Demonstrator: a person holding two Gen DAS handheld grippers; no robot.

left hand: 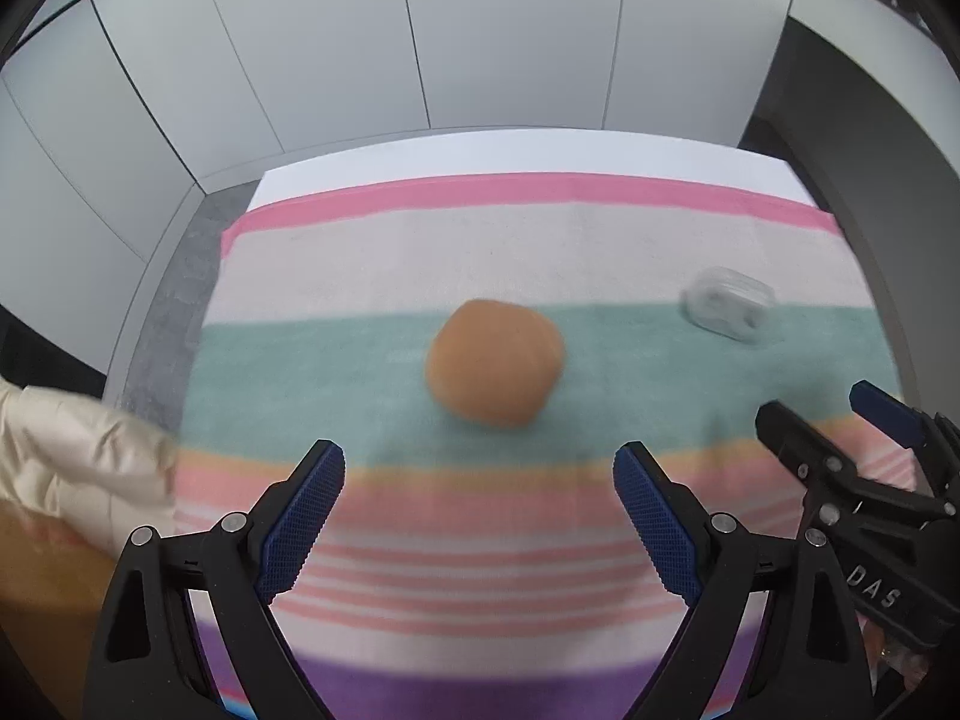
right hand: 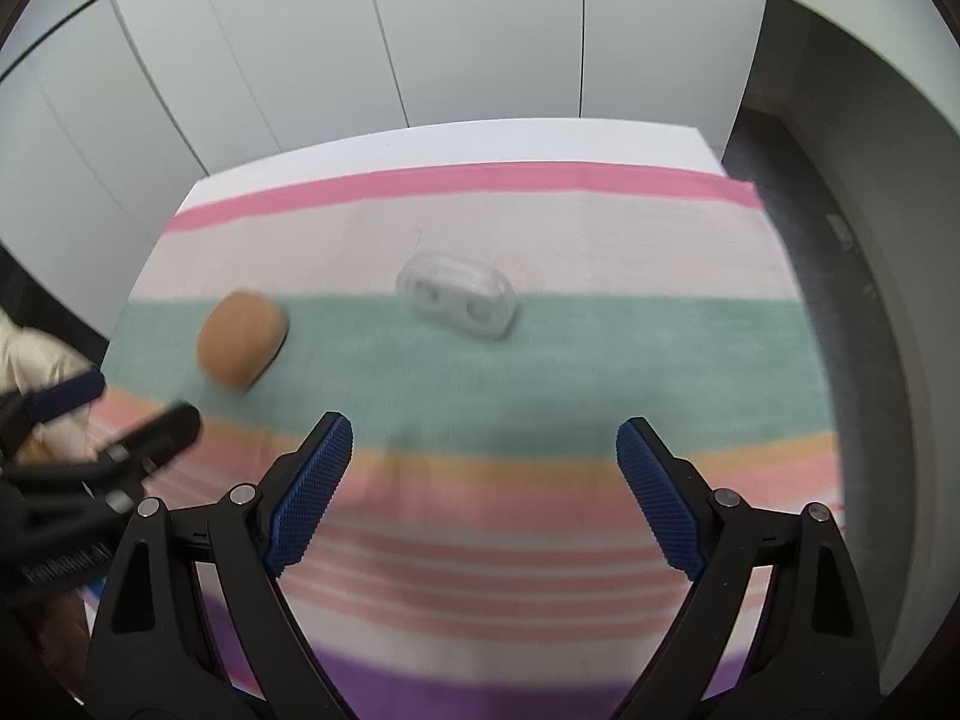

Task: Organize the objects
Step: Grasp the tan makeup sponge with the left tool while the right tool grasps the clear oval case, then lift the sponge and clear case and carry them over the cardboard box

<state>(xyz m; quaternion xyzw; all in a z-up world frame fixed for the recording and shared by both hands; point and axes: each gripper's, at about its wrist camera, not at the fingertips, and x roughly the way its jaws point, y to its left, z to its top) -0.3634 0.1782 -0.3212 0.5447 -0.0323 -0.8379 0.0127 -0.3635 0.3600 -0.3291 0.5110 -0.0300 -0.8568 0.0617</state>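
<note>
An orange-brown rounded bun-like object [left hand: 495, 362] lies on the teal stripe of a striped towel [left hand: 420, 546]. My left gripper [left hand: 479, 471] hovers just short of it, open, nothing between its blue pads. To the right lies a small clear plastic case with two round wells [left hand: 729, 304]. In the right wrist view that clear case [right hand: 459, 296] sits ahead of my right gripper [right hand: 485, 447], which is open and empty. There the orange object [right hand: 242, 337] is at the left. The right gripper's fingertips [left hand: 780, 420] show at the right edge of the left wrist view.
The striped towel [right hand: 480, 540] covers a white table [right hand: 456, 147] set against white wall panels. A gloved hand [left hand: 78, 468] shows at the left edge, and the left gripper's fingers [right hand: 150, 438] cross the left of the right wrist view. Dark floor lies to the right.
</note>
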